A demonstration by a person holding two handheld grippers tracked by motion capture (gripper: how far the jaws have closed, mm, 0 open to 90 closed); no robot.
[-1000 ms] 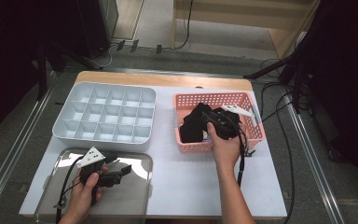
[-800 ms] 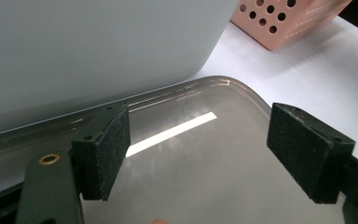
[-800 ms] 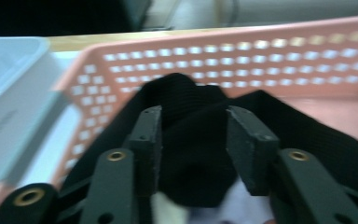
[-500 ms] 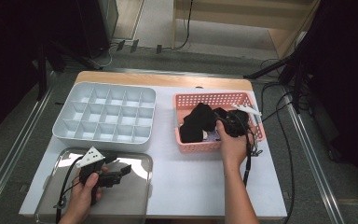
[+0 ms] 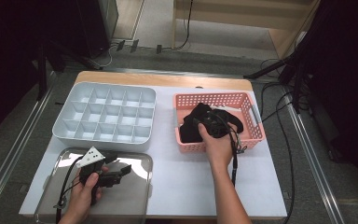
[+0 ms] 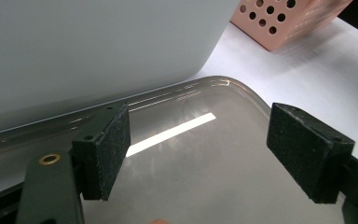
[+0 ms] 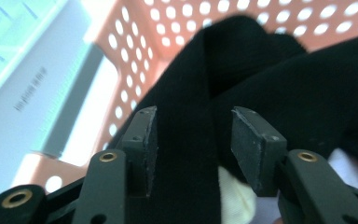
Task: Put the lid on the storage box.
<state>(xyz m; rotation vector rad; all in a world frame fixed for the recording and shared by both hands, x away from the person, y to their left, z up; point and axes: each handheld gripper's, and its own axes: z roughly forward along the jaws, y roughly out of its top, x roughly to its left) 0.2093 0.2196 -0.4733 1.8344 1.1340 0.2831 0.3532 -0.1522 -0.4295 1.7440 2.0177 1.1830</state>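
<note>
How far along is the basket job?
Done: nothing yet; the metal tray and divided bin look bare. In hand: the right gripper, jaws just closing, straddles black cloth in the pink basket. Left: lift it out; left gripper waits open.

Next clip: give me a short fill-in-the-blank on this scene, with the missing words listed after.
1. The right tongs reach into the pink ____, where a fold of black cloth lies between their jaws.
2. The left tongs hover open over the metal ____.
3. The grey organizer box stands to the ____ of the basket in the high view.
4. The cloth in the basket is mostly ____ in colour.

Missing words: basket; tray; left; black
</note>
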